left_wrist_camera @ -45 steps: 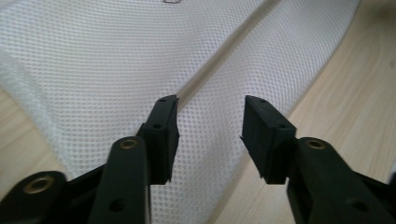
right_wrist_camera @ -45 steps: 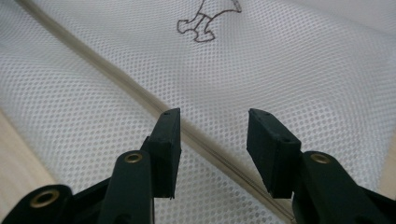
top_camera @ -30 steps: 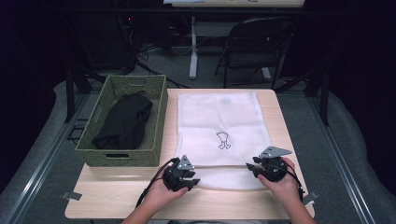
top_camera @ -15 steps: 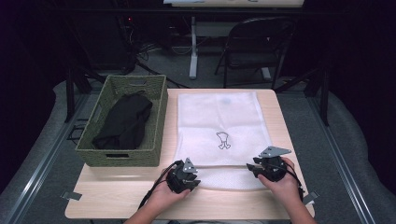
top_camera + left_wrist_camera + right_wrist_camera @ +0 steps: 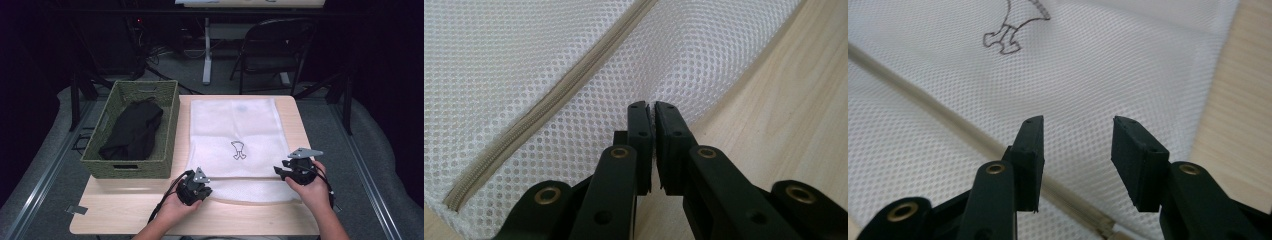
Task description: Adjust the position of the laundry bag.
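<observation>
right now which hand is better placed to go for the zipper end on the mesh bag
Right, probably. The right gripper has open jaws over the mesh bag, and the zipper runs just beneath them toward its end. The left gripper has just closed, pinching the bag's near edge, so it looks occupied.

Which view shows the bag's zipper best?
The left gripper view: the zipper runs sharp and close across the mesh bag. The right gripper view shows it blurred; in the high view it is too faint to tell.
</observation>
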Action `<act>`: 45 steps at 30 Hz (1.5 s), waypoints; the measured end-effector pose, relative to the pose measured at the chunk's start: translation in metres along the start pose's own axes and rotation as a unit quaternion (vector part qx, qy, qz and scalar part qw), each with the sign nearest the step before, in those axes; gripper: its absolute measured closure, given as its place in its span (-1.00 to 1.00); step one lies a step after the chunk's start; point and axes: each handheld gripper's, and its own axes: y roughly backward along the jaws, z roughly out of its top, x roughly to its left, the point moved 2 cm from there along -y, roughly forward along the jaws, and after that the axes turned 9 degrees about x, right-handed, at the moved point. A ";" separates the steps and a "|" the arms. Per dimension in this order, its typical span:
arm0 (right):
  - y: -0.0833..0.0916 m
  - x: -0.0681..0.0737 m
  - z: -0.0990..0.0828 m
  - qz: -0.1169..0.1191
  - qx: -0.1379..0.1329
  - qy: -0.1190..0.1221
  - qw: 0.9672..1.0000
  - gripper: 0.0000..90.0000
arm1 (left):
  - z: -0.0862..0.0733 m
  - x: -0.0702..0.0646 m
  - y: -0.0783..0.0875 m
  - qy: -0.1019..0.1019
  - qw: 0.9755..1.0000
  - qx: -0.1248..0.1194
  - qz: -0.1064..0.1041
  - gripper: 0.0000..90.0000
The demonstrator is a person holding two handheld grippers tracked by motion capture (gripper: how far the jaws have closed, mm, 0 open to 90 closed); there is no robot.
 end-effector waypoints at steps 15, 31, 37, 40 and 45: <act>-0.025 -0.042 0.016 -0.035 0.038 -0.074 0.996 0.50 | -0.003 0.003 0.004 0.003 1.000 -0.008 -0.005 0.88; -0.033 -0.057 0.002 -0.038 0.048 -0.104 0.993 0.52 | -0.008 0.010 0.008 0.017 0.999 -0.001 -0.031 0.96; -0.038 -0.058 -0.003 -0.024 0.060 -0.115 0.991 0.55 | -0.009 0.009 0.008 0.015 0.999 0.002 -0.031 0.96; -0.040 -0.057 -0.004 -0.019 0.063 -0.119 0.991 0.58 | -0.010 0.010 0.008 0.013 0.999 0.003 -0.033 0.96; -0.044 -0.054 -0.004 -0.023 0.076 -0.104 0.991 0.63 | -0.010 0.009 0.007 0.009 0.999 0.007 -0.033 0.96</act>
